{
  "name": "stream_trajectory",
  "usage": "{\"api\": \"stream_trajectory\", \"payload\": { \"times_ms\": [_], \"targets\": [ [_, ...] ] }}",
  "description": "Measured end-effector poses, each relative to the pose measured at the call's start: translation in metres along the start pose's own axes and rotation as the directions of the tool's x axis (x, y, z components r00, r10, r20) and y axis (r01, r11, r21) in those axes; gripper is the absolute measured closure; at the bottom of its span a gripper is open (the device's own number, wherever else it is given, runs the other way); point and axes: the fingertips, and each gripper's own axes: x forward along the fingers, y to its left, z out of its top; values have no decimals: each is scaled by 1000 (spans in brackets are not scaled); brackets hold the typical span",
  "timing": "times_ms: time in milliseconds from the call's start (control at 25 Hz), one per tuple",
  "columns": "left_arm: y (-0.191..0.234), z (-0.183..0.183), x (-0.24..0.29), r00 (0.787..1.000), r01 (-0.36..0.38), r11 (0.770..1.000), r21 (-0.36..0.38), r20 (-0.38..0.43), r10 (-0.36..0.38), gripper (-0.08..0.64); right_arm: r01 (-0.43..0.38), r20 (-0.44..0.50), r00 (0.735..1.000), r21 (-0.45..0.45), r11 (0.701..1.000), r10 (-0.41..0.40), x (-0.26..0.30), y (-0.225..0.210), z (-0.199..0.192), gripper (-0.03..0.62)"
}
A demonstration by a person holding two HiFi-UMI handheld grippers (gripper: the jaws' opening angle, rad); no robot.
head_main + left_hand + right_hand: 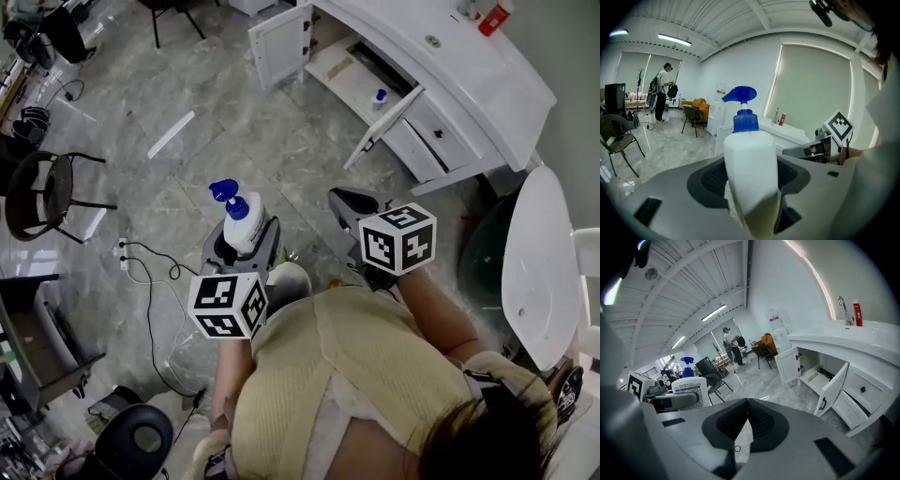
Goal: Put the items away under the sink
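The left gripper [246,246] is clamped on a white pump bottle [750,164] with a blue pump head, its jaws wide against the bottle's lower sides. The bottle stands upright between them, its pump above the jaw tips. It is held over the grey marble floor [234,122], well apart from the under-sink cabinet [333,58], whose two doors hang open. A small blue-capped bottle [379,97] already sits inside that cabinet. The right gripper [747,404] is level with the left one, jaws pressed together with nothing between them.
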Motion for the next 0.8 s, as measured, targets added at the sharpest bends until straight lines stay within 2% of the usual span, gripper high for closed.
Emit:
{"api": "stream_trajectory", "payload": {
  "times_ms": [520,800],
  "targets": [
    [111,47,29,997,73,997,13,-36,-72,255,35,-26,999,15,999,-35,110,39,55,566],
    [140,53,41,990,127,991,36,-64,-124,255,67,-38,997,24,997,-66,141,49,65,566]
  ]
}}
